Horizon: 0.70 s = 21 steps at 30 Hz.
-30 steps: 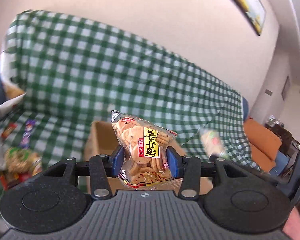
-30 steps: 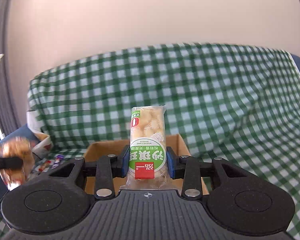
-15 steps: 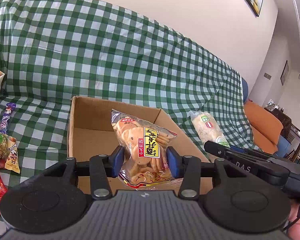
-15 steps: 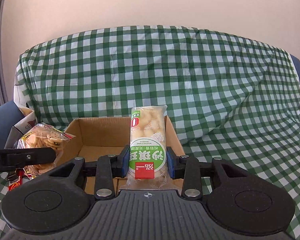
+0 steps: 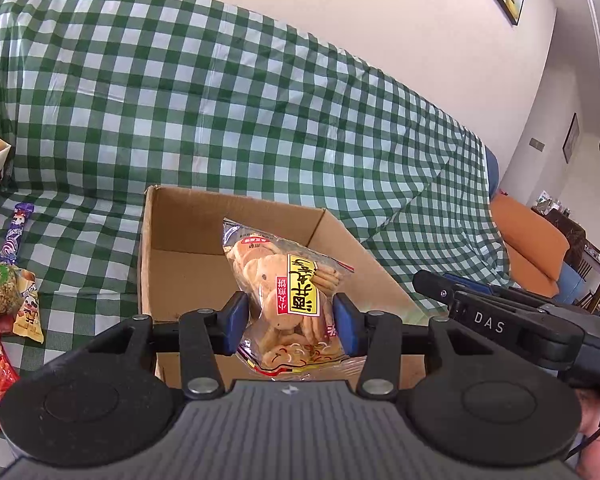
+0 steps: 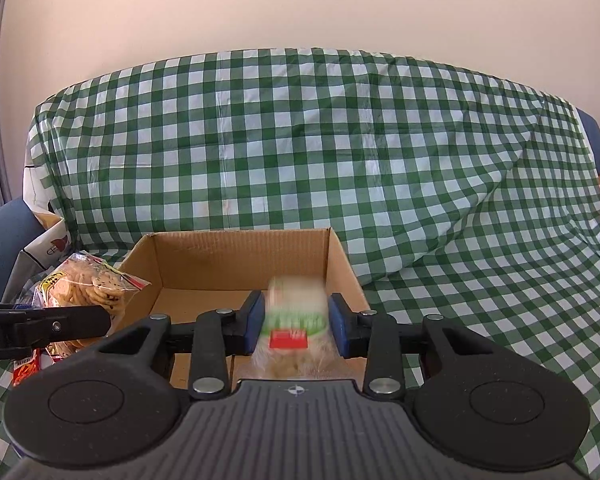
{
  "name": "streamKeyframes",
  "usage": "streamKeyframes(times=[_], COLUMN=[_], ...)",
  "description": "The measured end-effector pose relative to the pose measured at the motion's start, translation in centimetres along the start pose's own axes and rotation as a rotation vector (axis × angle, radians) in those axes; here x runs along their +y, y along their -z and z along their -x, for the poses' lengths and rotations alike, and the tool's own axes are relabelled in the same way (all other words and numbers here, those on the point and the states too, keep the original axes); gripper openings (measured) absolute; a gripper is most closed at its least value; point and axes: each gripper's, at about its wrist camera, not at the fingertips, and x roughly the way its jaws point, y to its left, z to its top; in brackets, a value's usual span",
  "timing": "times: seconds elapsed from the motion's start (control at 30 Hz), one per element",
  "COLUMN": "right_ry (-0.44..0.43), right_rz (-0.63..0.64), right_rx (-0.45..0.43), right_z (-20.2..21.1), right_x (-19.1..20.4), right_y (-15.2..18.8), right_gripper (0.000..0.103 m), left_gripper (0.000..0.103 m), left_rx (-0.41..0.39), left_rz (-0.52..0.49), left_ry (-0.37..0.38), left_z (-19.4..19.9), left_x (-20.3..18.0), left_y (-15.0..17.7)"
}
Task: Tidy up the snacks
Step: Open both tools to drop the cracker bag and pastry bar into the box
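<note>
The cardboard box (image 6: pixel 240 264) sits open-topped on a sofa draped in a green checked cloth (image 6: pixel 340 152), its four brown walls standing upright and its floor bare where visible. The cloth lies free on the box's right side, while loose snack packets (image 5: pixel 4 280) crowd the cloth to the box's left.

The left gripper (image 5: pixel 290 322) is clenched on the cracker bag (image 5: pixel 292 300), both blue pads pressed into the bag's sides; the bag stands upright above the box's near wall, toward its left half.

The right gripper (image 6: pixel 296 322) has its pads spread apart from the green-labelled snack pack (image 6: pixel 296 316), gaps showing on both sides. That pack is motion-blurred, between the pads and over the box's near right corner, just inside the right wall.
</note>
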Motion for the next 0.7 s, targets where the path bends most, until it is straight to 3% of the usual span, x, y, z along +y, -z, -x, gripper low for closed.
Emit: streamKeyframes(times=[0.23,0.27,0.3,0.33,0.37,0.53,0.63,0.7], right_ry=[0.028,0.051,0.082,0.116,0.149,0.276,0.311,0.321], right_rz=[0.001,-0.001,0.000,-0.004,-0.013,-0.057,-0.087,-0.098], right_rx=[0.013,0.015,0.021,0.029,0.038,0.131,0.178,0.202], right_z=[-0.4,-0.5,-0.6,-0.8,-0.9,-2.2,-2.9,-3.4], right_x=[-0.5,-0.7,-1.0,-1.3,-1.6,-3.7,-4.6,-4.8], right_y=[0.0,0.1,0.1,0.1,0.1,0.8,1.4,1.6], right_gripper=[0.034,0.035,0.039,0.051,0.060,0.068,0.068,0.068], left_gripper=[0.052,0.056,0.069,0.076,0.086,0.087,0.087,0.086], left_rx=[0.008,0.011,0.008,-0.005,-0.022,-0.057,0.001,0.048], left_rz=[-0.003,-0.008,-0.016,-0.023,-0.029,0.018,0.043,0.061], left_ry=[0.026,0.031,0.033,0.024,0.005,-0.167,-0.279,-0.288], left_z=[-0.1,-0.1,-0.1,0.1,0.3,0.6,-0.3,-0.8], left_x=[-0.1,-0.2,-0.3,-0.3,-0.3,1.7,3.3,4.2], left_y=[-0.1,-0.1,-0.2,-0.2,-0.3,-0.8,-0.7,-0.4])
